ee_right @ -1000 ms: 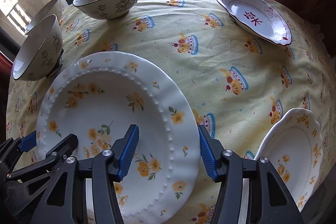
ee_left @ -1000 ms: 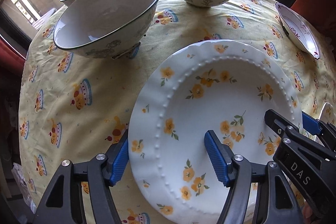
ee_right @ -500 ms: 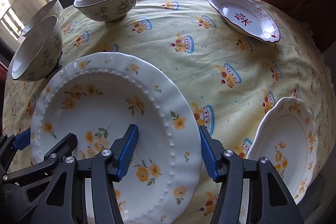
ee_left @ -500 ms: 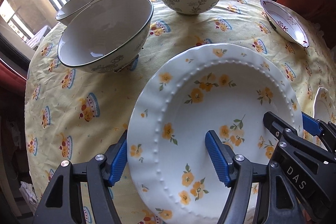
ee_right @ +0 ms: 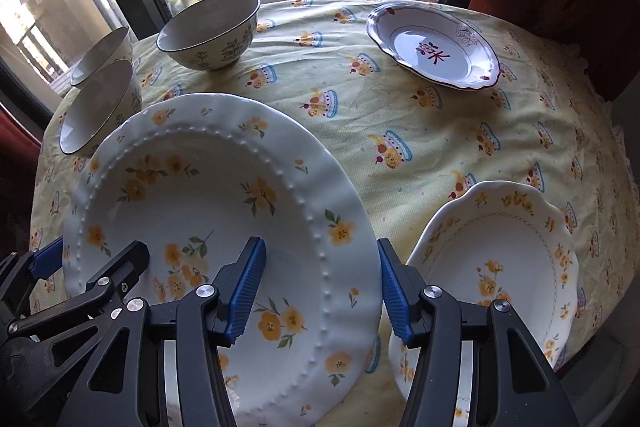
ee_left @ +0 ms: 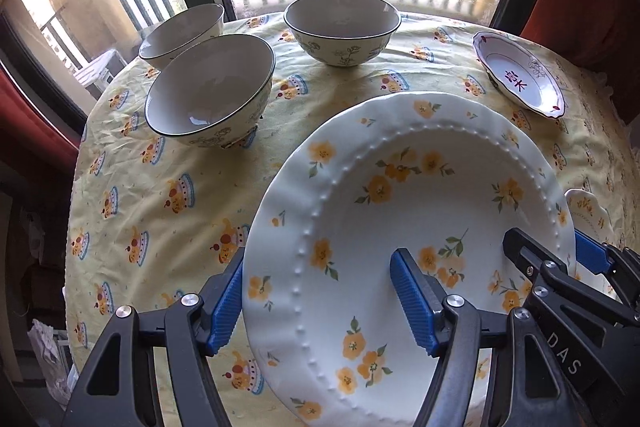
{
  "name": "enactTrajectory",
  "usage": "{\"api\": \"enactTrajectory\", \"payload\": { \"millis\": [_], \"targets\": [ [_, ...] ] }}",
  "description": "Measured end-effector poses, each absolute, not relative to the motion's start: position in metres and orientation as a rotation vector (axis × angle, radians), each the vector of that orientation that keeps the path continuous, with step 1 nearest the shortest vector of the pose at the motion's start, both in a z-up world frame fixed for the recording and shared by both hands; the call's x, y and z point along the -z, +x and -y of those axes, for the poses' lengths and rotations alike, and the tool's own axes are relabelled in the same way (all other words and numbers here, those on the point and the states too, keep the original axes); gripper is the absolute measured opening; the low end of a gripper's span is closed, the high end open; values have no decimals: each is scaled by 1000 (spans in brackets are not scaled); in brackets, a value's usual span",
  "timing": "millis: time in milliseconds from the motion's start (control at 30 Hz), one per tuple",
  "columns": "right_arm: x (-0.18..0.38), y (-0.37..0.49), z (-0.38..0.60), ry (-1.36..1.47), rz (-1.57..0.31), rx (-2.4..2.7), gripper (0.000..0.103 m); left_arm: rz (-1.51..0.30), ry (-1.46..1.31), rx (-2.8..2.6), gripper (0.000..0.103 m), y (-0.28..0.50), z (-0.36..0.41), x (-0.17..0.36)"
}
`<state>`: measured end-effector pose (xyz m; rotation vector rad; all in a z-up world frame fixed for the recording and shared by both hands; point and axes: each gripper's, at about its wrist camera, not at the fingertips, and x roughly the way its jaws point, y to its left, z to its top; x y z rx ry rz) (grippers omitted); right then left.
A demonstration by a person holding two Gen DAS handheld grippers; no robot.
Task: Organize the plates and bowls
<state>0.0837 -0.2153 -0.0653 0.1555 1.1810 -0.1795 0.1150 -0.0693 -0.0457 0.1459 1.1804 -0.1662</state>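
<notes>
Large floral plate [ee_left: 404,211] is sitting between the two grippers, lifted off the tabletop [ee_left: 168,187] by the look of its near edge, tilting slightly; whether any part is resting on the cloth, cannot tell

Left gripper [ee_left: 320,303] is straddling the plate's left rim: outer finger outside the edge, inner finger over the well. Fingers are standing apart with the rim between them; the pads do not look pressed onto the china, so reading it as spread around the rim, not clamped

Right gripper [ee_right: 320,291] is doing the mirror thing on the plate's right rim [ee_right: 344,239], also apart, one finger inside, one outside. Each gripper is showing in the other's view at the far side of the plate

Relation that matters: smaller floral plate [ee_right: 496,259] is lying to the right of the big plate, just beside the right gripper's outer finger, near the tabletop's front-right edge. Right hand is the nearer one. Judging the likely move as carrying the big plate rightward toward it, or bringing the small one onto it

Red-character dish [ee_right: 436,51] is sitting well apart at far right. Three bowls are at far left and centre: nearest bowl [ee_left: 212,91], one behind it [ee_left: 182,31], one at back centre [ee_left: 342,27]

Risk, as judged: with two loose rim holds, the plate could slip if either side is leading
</notes>
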Motion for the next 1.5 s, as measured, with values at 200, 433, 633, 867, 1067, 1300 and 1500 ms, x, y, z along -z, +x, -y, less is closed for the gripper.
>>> {"api": "enactTrajectory", "payload": {
  "millis": [200,433,633,867,1067,1300,1500],
  "targets": [
    [55,68,242,140,-1190,151,59,-1154,111,137,70,96,95,35],
    [46,51,277,136,-1185,147,59,-1151,96,140,70,77,129,31],
    [39,40,309,126,-1161,167,59,-1143,83,157,70,66,161,31],
    [42,32,344,106,-1159,178,59,-1146,62,162,70,59,195,36],
    [49,30,370,85,-1169,174,59,-1159,50,149,70,54,220,46],
    [59,29,398,76,-1188,170,59,-1202,31,150,70,46,245,63],
    [65,27,415,61,-1196,174,59,-1239,22,155,70,39,262,75]
  ]
}}
